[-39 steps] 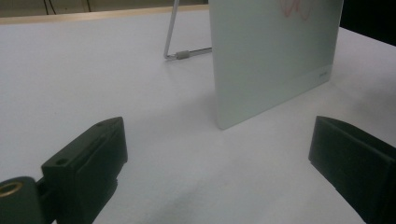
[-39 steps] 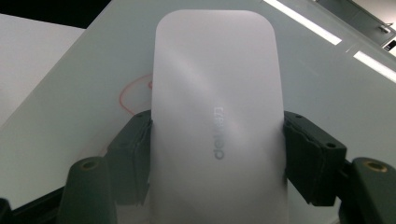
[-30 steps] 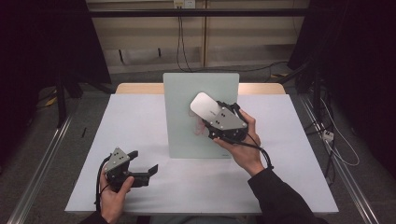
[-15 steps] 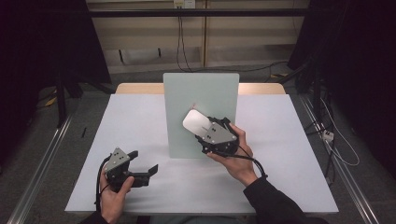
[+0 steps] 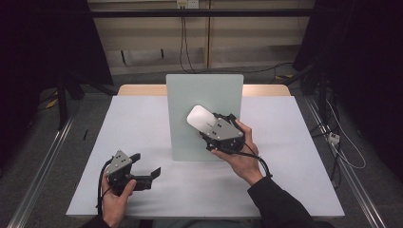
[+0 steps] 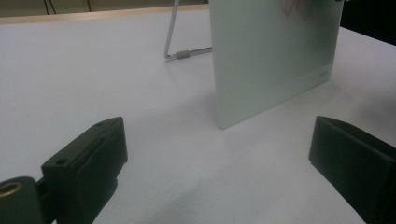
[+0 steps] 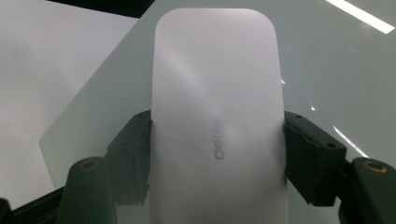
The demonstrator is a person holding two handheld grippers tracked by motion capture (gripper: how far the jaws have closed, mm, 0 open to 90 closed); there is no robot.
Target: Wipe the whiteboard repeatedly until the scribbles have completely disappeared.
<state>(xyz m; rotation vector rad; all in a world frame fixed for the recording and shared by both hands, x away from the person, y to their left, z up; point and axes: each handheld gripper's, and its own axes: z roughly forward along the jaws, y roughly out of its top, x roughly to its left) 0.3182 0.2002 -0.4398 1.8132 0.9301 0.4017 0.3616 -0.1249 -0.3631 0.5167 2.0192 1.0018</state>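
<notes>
The white eraser (image 7: 217,116) is pinched by the right gripper (image 5: 209,128) against the upright board (image 5: 204,95), probably for wiping; the left gripper (image 5: 142,172) is rested aside, jaws spread.

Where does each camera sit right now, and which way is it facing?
High view: above the person's side, looking forward and down at the table; both hands and grippers show.
Left gripper view: low over the table, between open jaws, facing the upright panel.
Right gripper view: jaws clamping the white mouse.
All three share the panel.
</notes>
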